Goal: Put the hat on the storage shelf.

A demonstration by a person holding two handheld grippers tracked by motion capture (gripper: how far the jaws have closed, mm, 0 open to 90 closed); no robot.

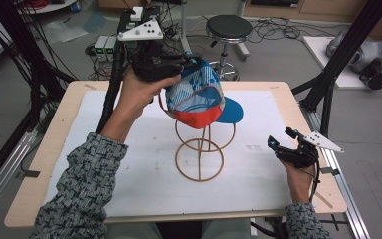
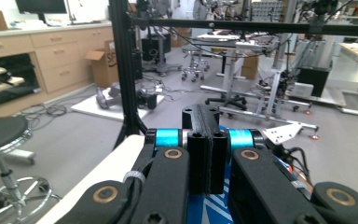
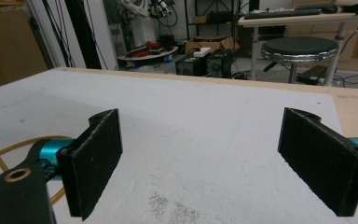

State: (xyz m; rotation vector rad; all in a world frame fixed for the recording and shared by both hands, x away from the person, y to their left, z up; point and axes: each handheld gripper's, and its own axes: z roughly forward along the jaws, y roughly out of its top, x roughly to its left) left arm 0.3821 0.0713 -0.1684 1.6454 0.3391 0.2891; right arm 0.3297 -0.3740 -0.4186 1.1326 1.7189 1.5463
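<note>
A blue, white and orange cap (image 1: 199, 92) hangs tilted over the top of a tan wire stand (image 1: 200, 159) in the middle of the white mat. My left gripper (image 1: 193, 62) comes in from the left with its jaws pressed together on the cap's upper back edge. In the left gripper view the jaws (image 2: 206, 121) meet, with the cap's blue-white fabric (image 2: 205, 212) just beneath them. My right gripper (image 1: 281, 138) rests low near the table's right edge, jaws wide apart and nothing between them (image 3: 205, 140). A loop of the stand's wire (image 3: 9, 149) shows at that view's left.
The white mat (image 1: 129, 174) covers most of the wooden table (image 1: 54, 129). A black stool (image 1: 229, 27) stands beyond the far edge. Black frame posts (image 1: 328, 79) rise at the right, cables and boxes lie on the floor behind.
</note>
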